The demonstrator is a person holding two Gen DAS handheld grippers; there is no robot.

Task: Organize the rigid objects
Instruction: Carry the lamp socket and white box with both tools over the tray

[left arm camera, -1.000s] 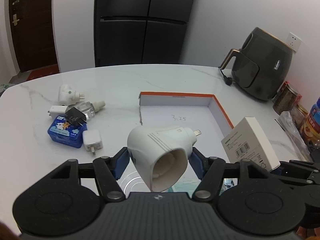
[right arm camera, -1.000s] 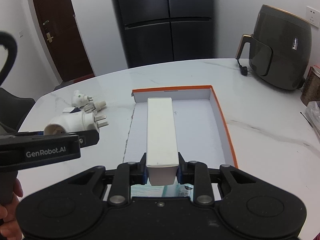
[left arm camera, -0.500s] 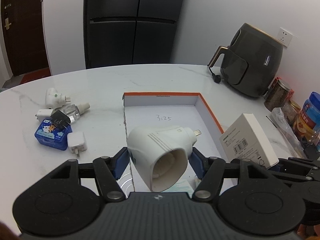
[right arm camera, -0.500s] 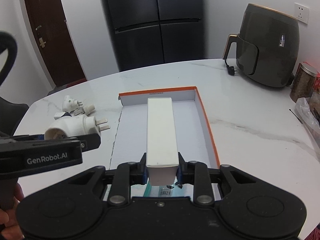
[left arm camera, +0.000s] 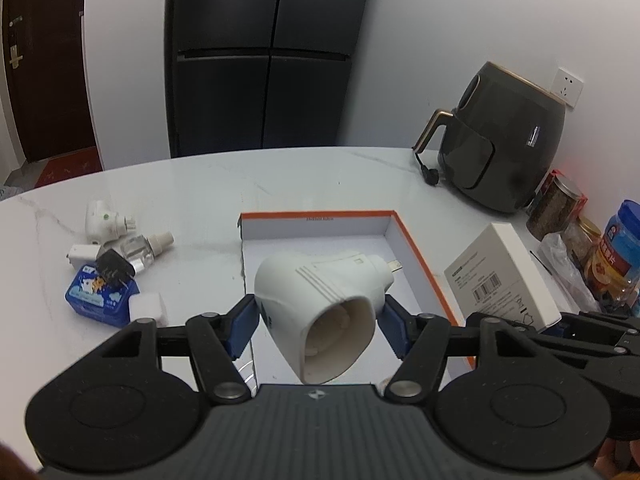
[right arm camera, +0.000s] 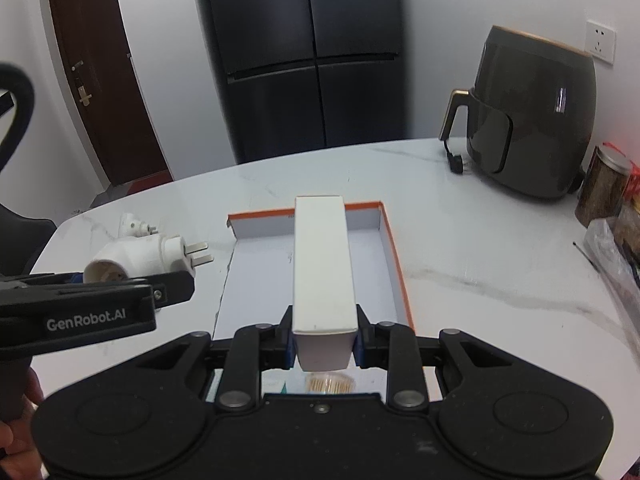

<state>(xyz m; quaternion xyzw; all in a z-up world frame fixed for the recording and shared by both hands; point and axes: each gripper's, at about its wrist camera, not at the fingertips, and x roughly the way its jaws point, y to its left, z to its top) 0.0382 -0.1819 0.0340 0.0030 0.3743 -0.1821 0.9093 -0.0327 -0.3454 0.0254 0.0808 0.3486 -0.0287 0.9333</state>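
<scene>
My left gripper [left arm camera: 318, 328] is shut on a white plug adapter [left arm camera: 320, 304], its socket end facing the camera and its prongs pointing away. It hangs above the near left part of a shallow white tray with an orange rim [left arm camera: 316, 216]. The right gripper [right arm camera: 324, 344] is shut on the near end of a long white box [right arm camera: 322, 264], which reaches out over the tray [right arm camera: 394, 256]. That box [left arm camera: 500, 276] also shows at the right of the left wrist view. The adapter [right arm camera: 140, 256] appears at the left of the right wrist view.
Left of the tray lie a blue box [left arm camera: 100, 296], a white charger cube [left arm camera: 146, 308], a black plug [left arm camera: 114, 270], a small glass bottle [left arm camera: 140, 250] and a white adapter [left arm camera: 104, 220]. An air fryer [left arm camera: 504, 148] and jars [left arm camera: 556, 208] line the right wall.
Both grippers have drifted a little to the right and upward with their loads, so the tray and the pile sit further left in view. Neither grip has changed.
</scene>
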